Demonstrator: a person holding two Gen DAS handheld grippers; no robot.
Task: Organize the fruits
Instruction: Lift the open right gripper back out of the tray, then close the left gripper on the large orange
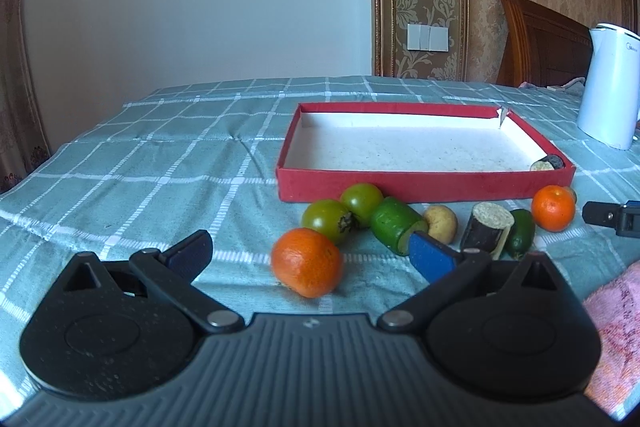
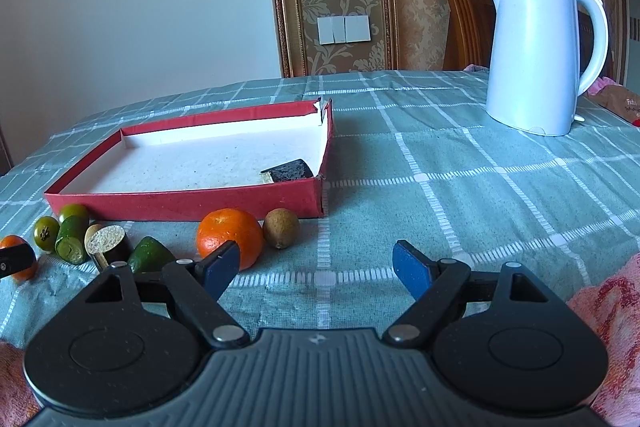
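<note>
Both grippers, left gripper (image 1: 312,259) and right gripper (image 2: 316,267), gape (nothing held) near fruit.

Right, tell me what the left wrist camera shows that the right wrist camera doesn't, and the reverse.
Only the left wrist view shows the yellow potato-like piece clearly. Only the right wrist view shows the kiwi clearly and the whole white kettle. Both show the red tray holding one dark cut piece, oranges, green tomatoes and both open grippers: left gripper, right gripper.
</note>
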